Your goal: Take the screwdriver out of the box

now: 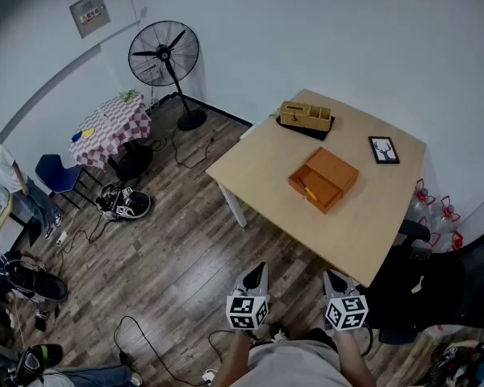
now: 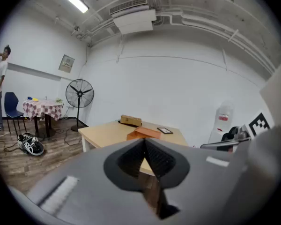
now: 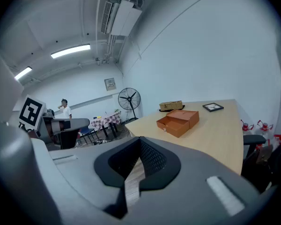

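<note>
We face a plank floor point(image 1: 169, 256) with a fan point(image 1: 164, 55) upper left and a pale bench point(image 1: 363, 216) centre right. Its orange box point(image 1: 323, 179) sits open, screwdriver point(image 1: 309, 192) inside; our left tongs point(image 1: 259, 268) and right tongs point(image 1: 331, 276), bottom centre, are pressed together, empty.

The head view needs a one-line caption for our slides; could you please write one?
Left gripper and right gripper, both shut, held short of the table where the orange box lies open.
</note>
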Motion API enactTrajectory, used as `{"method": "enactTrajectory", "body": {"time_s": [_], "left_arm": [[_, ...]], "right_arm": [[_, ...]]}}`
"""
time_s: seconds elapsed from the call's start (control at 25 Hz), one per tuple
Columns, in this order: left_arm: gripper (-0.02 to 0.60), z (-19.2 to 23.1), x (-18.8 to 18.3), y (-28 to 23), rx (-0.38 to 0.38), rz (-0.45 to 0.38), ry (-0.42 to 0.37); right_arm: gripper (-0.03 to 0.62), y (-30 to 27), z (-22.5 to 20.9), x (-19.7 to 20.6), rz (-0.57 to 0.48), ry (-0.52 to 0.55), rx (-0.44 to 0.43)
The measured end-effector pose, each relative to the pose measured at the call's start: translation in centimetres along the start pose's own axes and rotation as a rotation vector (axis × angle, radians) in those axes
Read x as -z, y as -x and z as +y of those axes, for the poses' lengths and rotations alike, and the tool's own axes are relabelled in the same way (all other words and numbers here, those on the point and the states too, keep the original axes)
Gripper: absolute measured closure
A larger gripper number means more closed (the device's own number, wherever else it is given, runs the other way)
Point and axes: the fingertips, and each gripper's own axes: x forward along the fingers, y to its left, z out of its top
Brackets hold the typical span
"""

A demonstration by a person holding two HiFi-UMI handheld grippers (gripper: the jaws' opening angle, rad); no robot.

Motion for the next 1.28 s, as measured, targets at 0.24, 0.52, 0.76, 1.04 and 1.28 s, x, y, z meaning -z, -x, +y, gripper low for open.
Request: {"method": "enactTrajectory", "body": {"time_s": [0.24, 0.52, 0.76, 1.04, 1.28], "left_arm": [[0.528, 1.3, -1.4, -0.3, -0.012, -0.055, -0.055], [0.528, 3.5, -1.4, 0.9, 0.006, -0.011, -0.086], [0.528, 6.0, -1.0, 1.2, 0.005, 0.028, -0.040], [0.528, 7.1, -1.8, -1.6, 0.042, -0.017, 0.010], [0.528, 7.2, -2.5, -6.0, 0.043, 0.027, 0.018]], "right_arm": [[0.597, -1.5, 0.5, -0.6, -0.014, -0.042, -0.026], [0.597, -2.7, 1.6, -0.9, -0.013, -0.095, -0.054], [0.595, -2.8, 1.4, -1.0, 0.005, -0.108, -0.031], [0.595, -5.2, 0.6, 0.0, 0.064, -0.089, -0.044], [0.595, -9.0, -1.7, -1.7, 0.122, -0.044, -0.088]]}}
